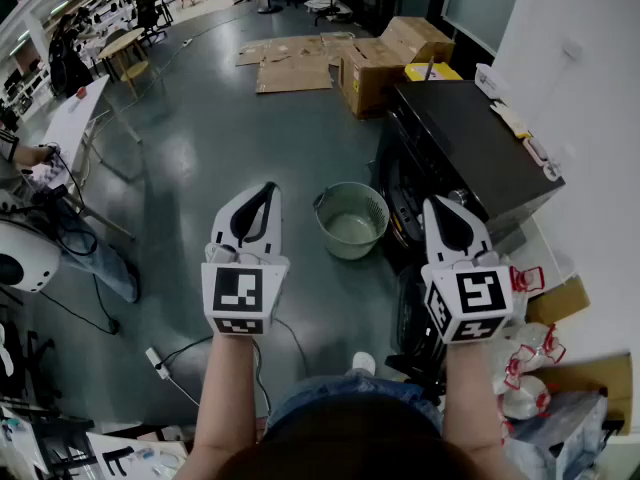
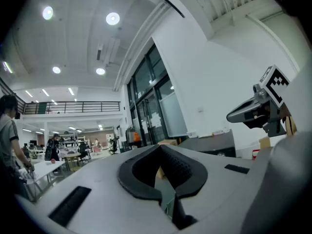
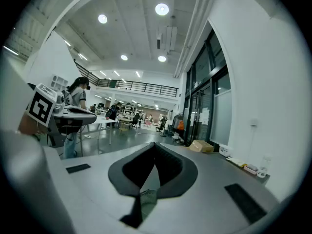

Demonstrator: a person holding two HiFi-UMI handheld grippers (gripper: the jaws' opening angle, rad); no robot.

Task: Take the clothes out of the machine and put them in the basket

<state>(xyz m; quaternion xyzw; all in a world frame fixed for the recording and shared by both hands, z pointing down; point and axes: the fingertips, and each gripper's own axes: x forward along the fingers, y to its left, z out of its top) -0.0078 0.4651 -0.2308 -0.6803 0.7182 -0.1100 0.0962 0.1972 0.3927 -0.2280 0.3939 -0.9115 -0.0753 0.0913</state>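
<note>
Left gripper (image 1: 267, 190) and right gripper (image 1: 434, 206) are held level over the floor, both with jaws fully closed on nothing. The green basket (image 1: 350, 249) stands on the floor just beside the front of the dark washing machine (image 1: 465, 138); no clothes show, and they are presumably in the drum, which no view shows. Risks: reaching in with jaws closed gets no hold on cloth, a trailing garment may miss the basket and land on the floor, and an arm may knock the close-set basket.
</note>
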